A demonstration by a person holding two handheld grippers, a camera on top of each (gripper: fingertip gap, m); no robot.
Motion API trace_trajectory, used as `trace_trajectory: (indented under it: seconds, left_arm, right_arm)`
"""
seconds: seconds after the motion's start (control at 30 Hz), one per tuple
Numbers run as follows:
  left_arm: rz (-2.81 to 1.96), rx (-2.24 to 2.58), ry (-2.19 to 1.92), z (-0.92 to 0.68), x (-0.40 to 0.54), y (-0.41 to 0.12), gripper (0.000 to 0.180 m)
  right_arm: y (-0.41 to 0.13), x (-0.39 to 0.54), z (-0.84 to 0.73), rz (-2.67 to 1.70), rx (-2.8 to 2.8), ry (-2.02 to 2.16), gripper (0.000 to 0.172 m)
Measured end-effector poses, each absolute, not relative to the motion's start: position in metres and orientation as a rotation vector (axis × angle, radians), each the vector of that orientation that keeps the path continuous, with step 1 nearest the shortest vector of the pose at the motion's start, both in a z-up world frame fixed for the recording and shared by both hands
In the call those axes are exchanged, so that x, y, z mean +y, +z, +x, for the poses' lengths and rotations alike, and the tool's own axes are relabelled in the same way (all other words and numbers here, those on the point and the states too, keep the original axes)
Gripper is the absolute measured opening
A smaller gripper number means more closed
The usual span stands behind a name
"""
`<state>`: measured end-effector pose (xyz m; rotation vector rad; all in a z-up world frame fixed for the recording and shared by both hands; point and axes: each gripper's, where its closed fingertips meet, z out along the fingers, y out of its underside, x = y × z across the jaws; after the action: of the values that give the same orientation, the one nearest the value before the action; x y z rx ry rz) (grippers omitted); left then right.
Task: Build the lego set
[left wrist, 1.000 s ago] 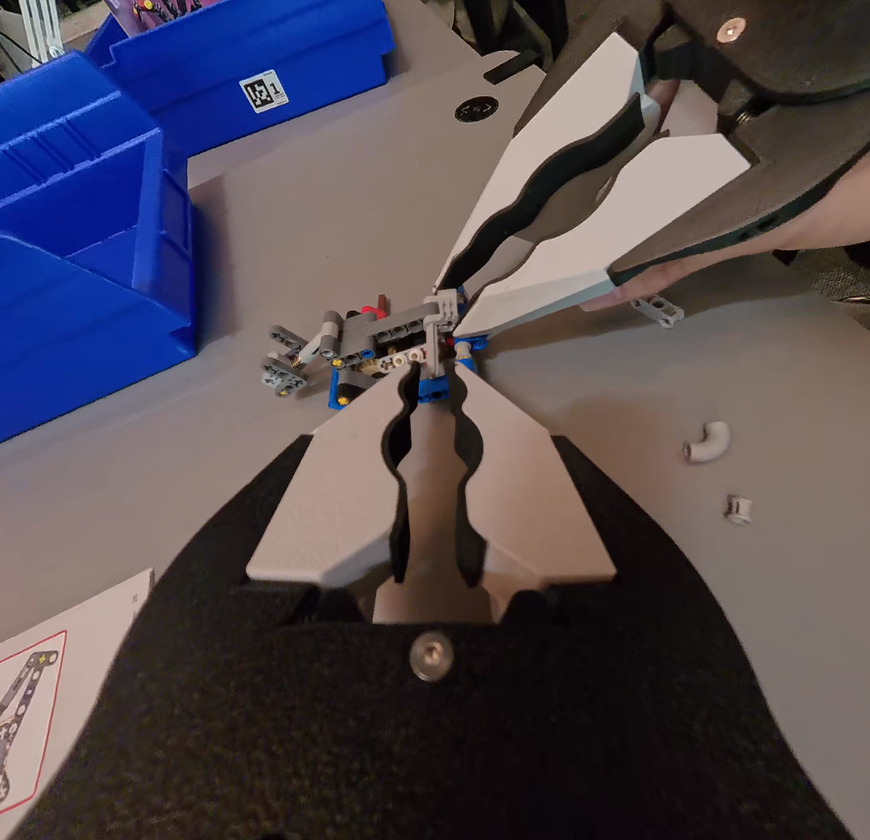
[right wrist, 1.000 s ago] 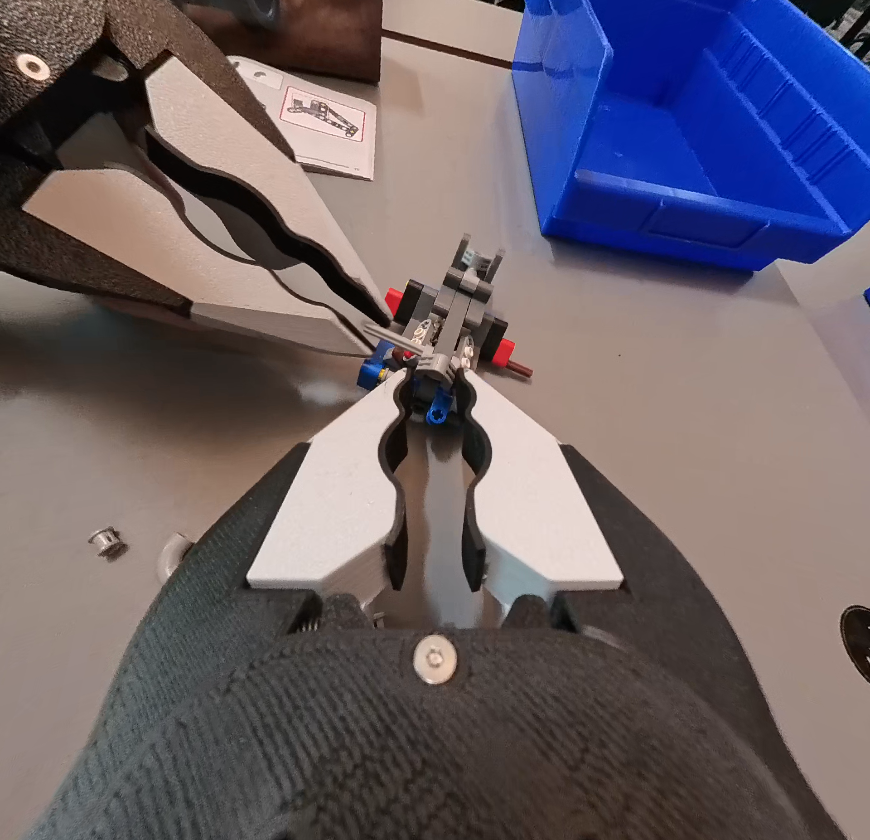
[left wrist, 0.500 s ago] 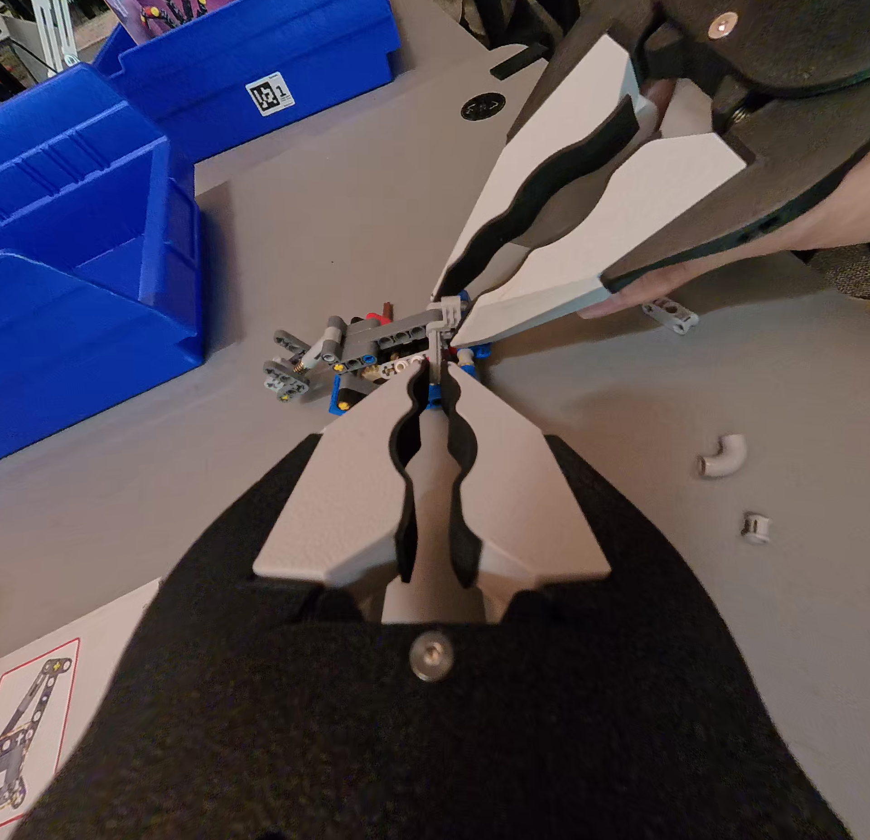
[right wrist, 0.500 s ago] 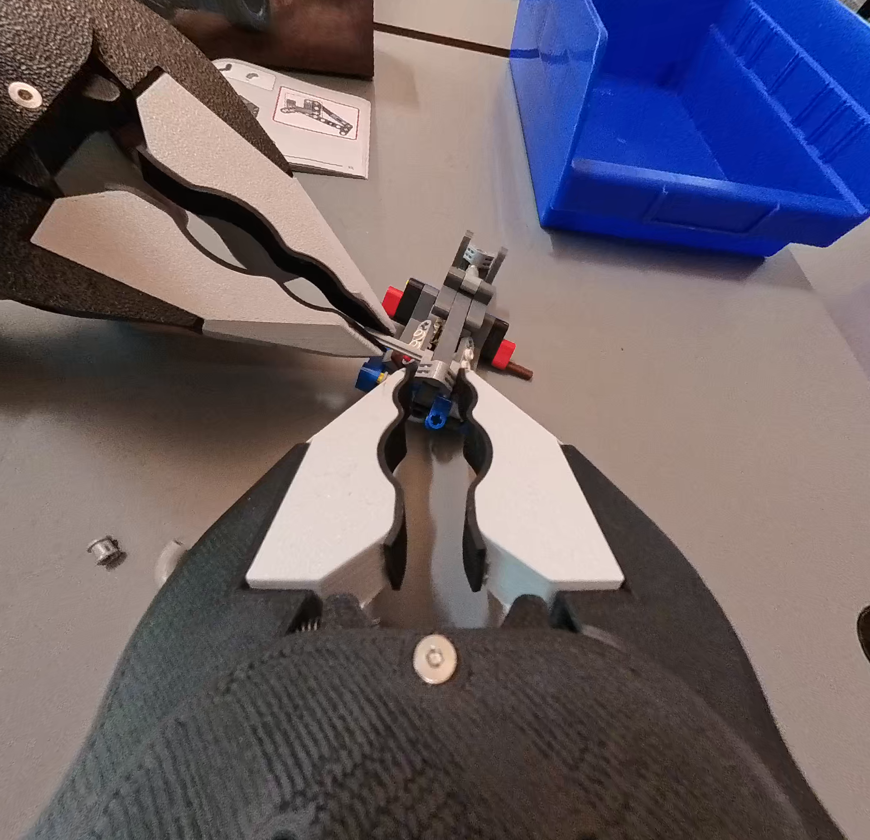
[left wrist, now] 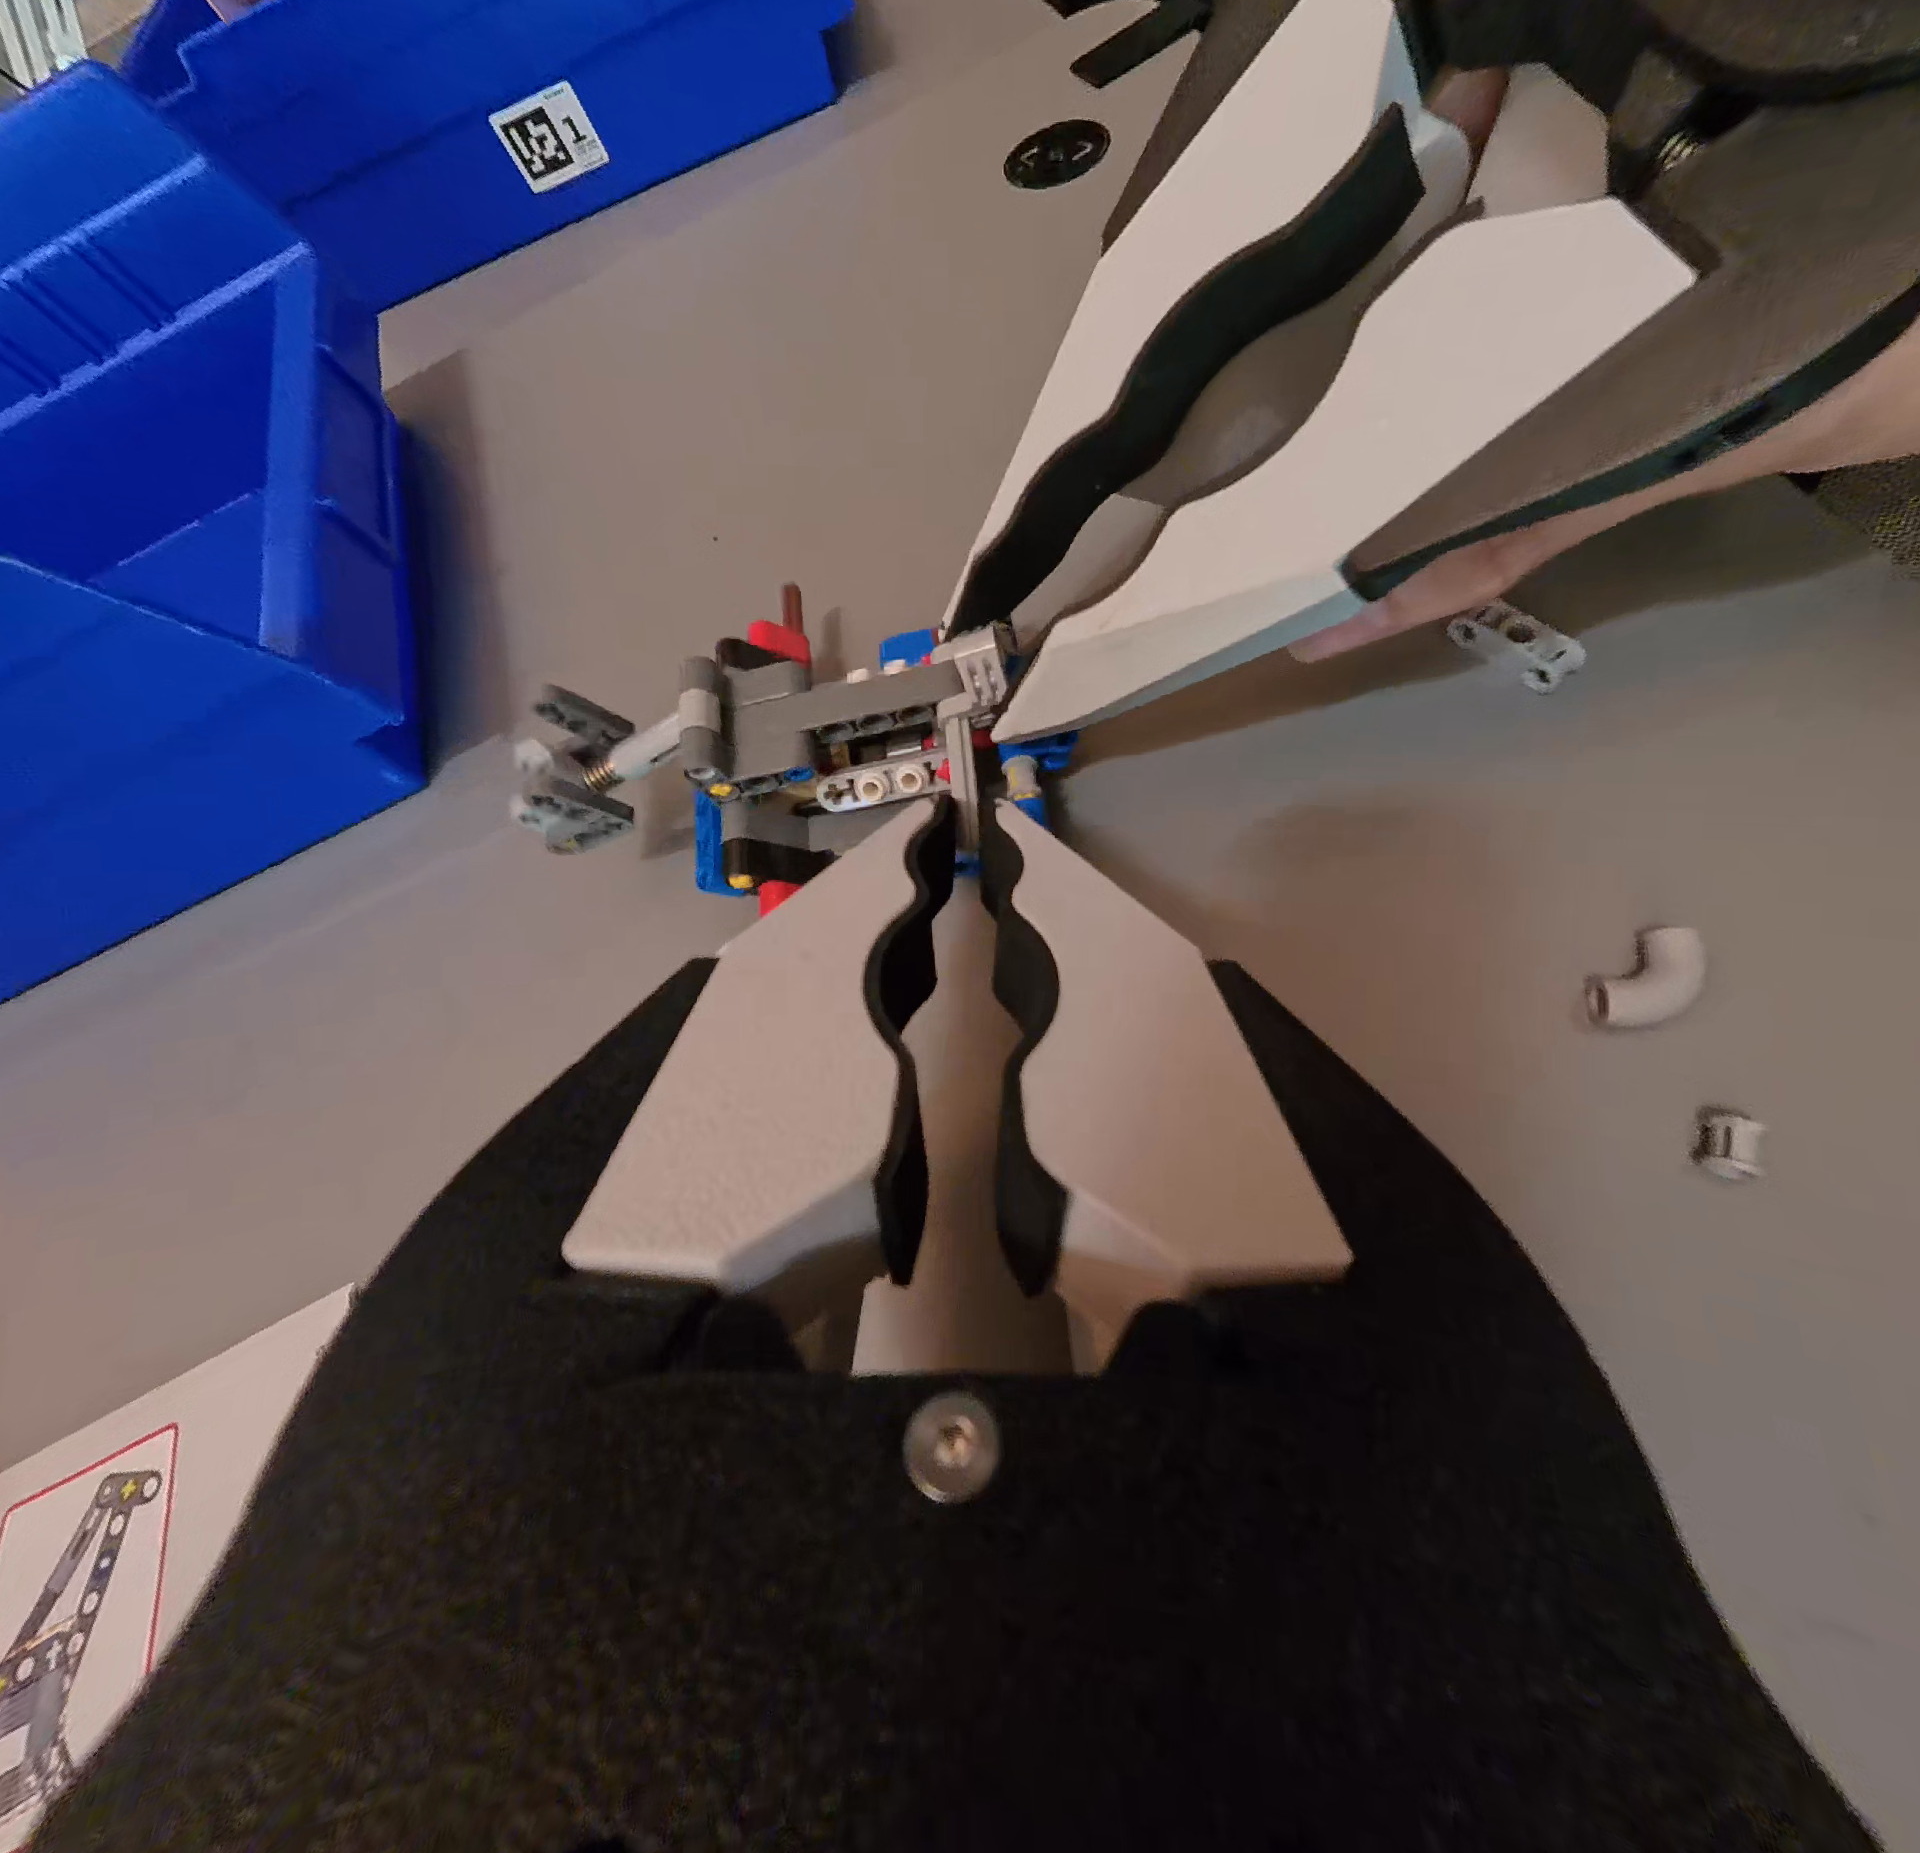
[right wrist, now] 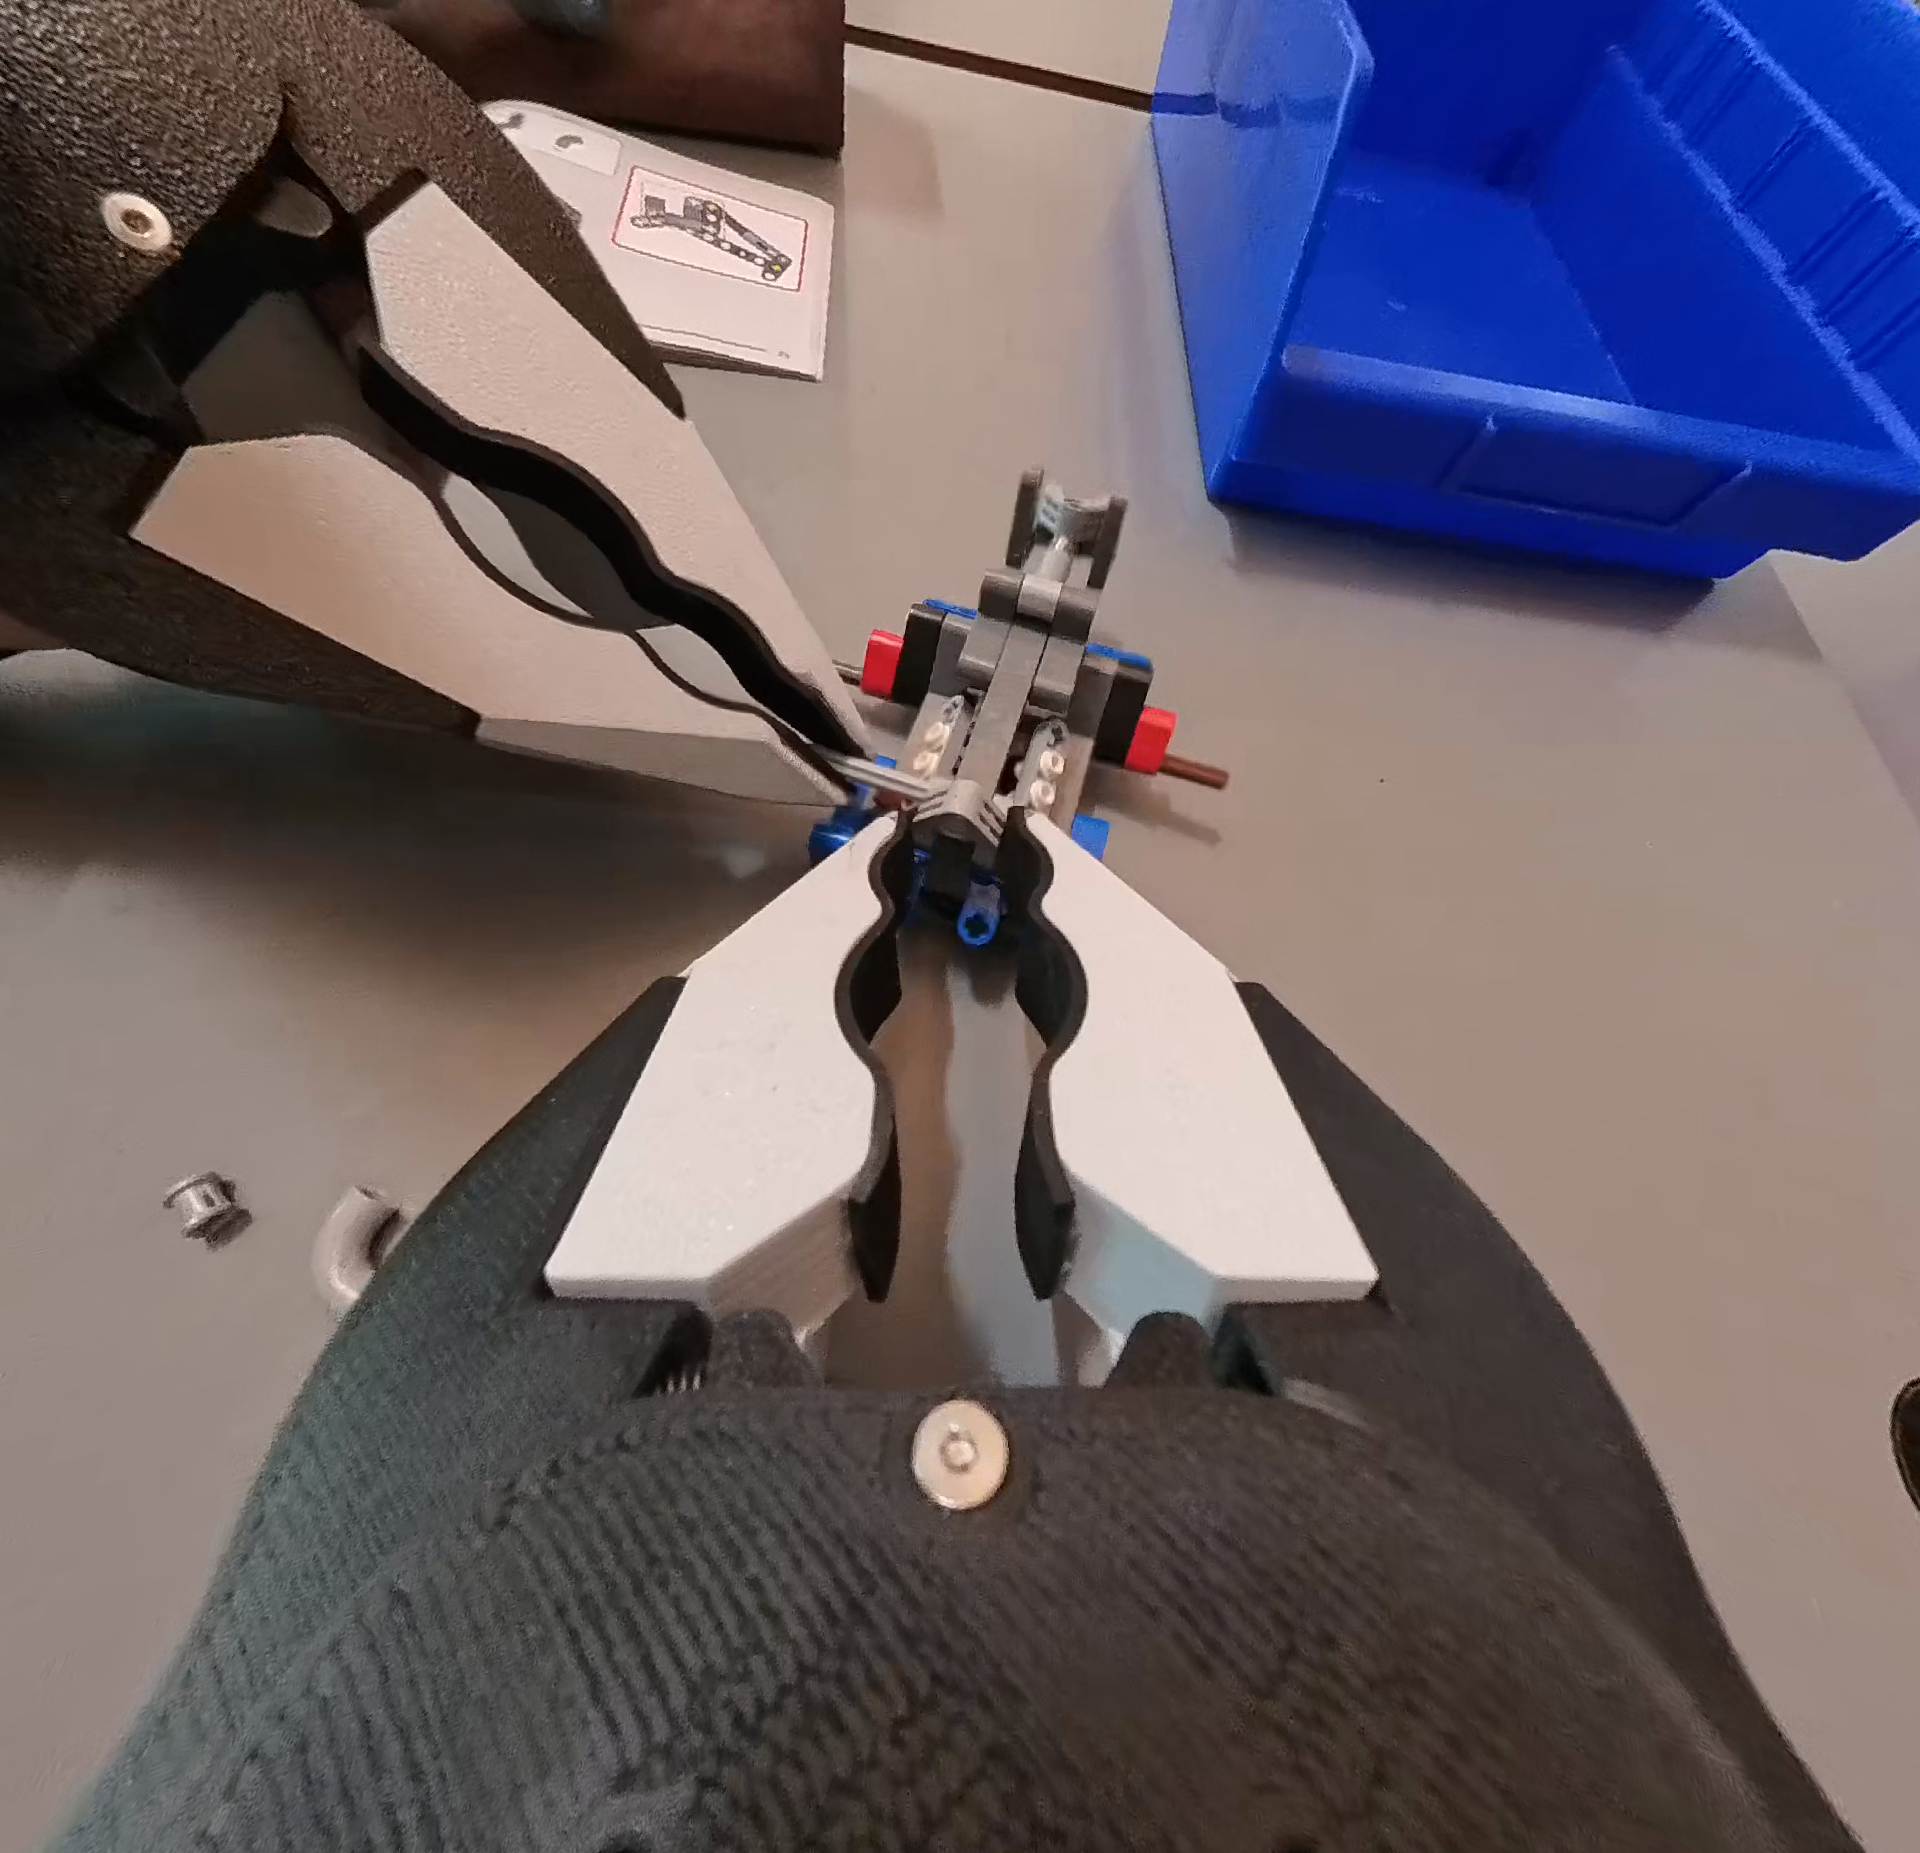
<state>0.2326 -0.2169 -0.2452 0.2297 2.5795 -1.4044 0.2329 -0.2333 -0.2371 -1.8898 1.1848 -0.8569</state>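
Fingers of our left gripper, apart a second ago, now pinch the grey axle while our right gripper clamps the model.

Brick model on table, bins left, loose pieces right

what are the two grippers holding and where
Left gripper: the thin grey axle sticking out of the brick model, pinched at its free end. Right gripper: the model's grey connector end.
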Motion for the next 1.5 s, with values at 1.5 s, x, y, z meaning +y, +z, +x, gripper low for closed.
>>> trace_trajectory:
  seconds: [1.5]
  left_arm:
    - [0.17, 2.654, -1.378, 0.241, -0.234, -0.247, 0.0]
  right_arm:
    - [-0.243, -0.243, 0.239, -1.913, 1.241, -0.877, 0.015]
